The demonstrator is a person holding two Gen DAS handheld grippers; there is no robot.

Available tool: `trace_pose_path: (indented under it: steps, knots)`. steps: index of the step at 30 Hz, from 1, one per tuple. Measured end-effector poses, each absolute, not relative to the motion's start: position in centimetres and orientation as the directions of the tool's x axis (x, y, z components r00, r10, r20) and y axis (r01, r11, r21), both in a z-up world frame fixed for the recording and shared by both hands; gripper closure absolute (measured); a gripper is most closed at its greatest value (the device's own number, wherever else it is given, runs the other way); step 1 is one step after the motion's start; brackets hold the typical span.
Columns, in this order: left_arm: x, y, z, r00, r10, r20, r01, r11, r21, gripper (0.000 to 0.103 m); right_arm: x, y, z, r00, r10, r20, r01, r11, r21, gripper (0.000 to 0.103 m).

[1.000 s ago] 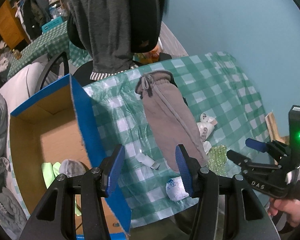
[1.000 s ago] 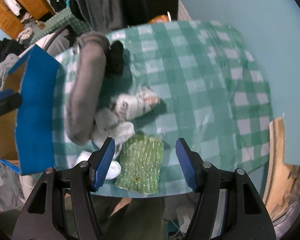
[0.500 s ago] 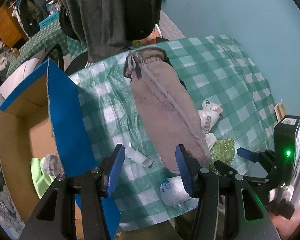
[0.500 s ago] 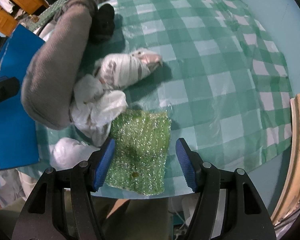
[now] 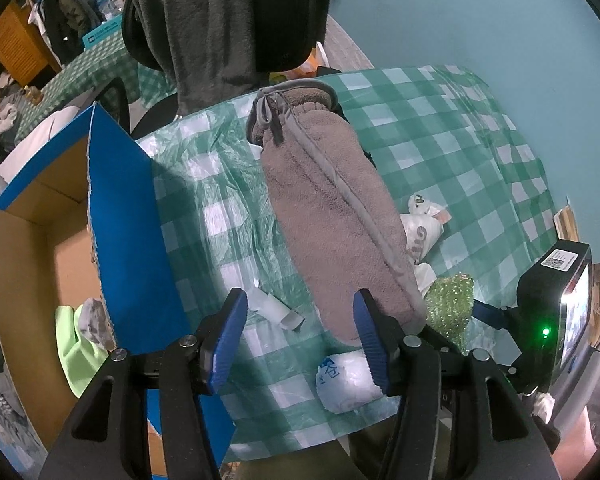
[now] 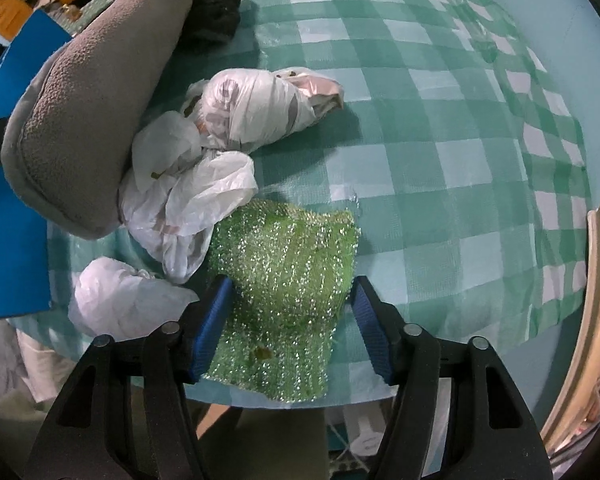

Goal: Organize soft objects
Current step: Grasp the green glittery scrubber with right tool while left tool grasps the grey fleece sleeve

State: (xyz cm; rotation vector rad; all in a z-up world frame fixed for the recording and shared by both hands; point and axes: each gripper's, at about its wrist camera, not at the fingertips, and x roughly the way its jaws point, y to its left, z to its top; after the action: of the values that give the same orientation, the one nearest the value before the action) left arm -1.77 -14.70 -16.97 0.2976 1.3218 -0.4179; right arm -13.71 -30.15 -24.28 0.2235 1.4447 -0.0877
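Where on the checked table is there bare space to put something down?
Bare cloth lies right of the wrapped white bundle and the green sparkly cloth, out to the table's far edge. A narrower strip runs between the blue box flap and the brown fleece pouch. The near edge by the crumpled bags is crowded.

Pouch (image 5: 336, 216) lies lengthwise on the table (image 5: 452, 128), running far to near, mid-table. Box (image 5: 128, 216) stands off the table's left edge; soft items (image 5: 80, 340) sit inside at its near end. Scrap of paper (image 5: 278, 312) between box and pouch. Tied bag (image 6: 256, 108) right of pouch, crumpled bag (image 6: 188, 200) nearer, touching it. Sparkly cloth (image 6: 284, 280) at near edge, right of crumpled bag. Wad (image 6: 116, 300) left of the cloth, at near edge.
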Motion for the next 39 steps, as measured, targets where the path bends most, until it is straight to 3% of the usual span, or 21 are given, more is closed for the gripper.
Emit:
trace_pose_path:
  steps: [5, 8, 25, 29, 37, 39]
  knots:
    - [-1.6, -14.8, -17.0, 0.183, -0.124, -0.975, 0.444, 0.896, -0.031, 0.046, -12.6, -29.9, -24.0, 0.138, 0.074, -0.988, 0.173, 0.980, 0.098, 0.079]
    - [-1.4, -14.9, -16.9, 0.185, -0.128, -0.974, 0.437, 0.899, -0.035, 0.046, -11.8, -29.4, -23.8, 0.144, 0.081, -0.986, 0.177, 0.978, 0.106, 0.086]
    - [0.7, -17.6, -15.9, 0.183, -0.184, -0.966, 0.366, 0.925, -0.107, 0.031, -8.9, -36.9, -20.2, 0.249, 0.087, -0.965, 0.224, 0.964, 0.145, 0.090]
    - [1.2, -18.8, -16.1, 0.196, -0.148, -0.970, 0.361, 0.930, -0.069, 0.026, -8.6, -38.0, -20.2, 0.264, 0.090, -0.960, 0.220, 0.964, 0.150, 0.089]
    - [2.4, -19.8, -19.5, 0.119, -0.040, -0.992, 0.337, 0.941, 0.002, 0.026, -7.8, -39.4, -19.6, 0.286, 0.091, -0.954, 0.207, 0.966, 0.154, 0.089]
    - [2.7, -19.5, -20.2, 0.088, -0.047, -0.995, 0.315, 0.949, -0.017, 0.036, -7.6, -40.0, -19.3, 0.292, 0.096, -0.952, 0.204, 0.966, 0.160, 0.089]
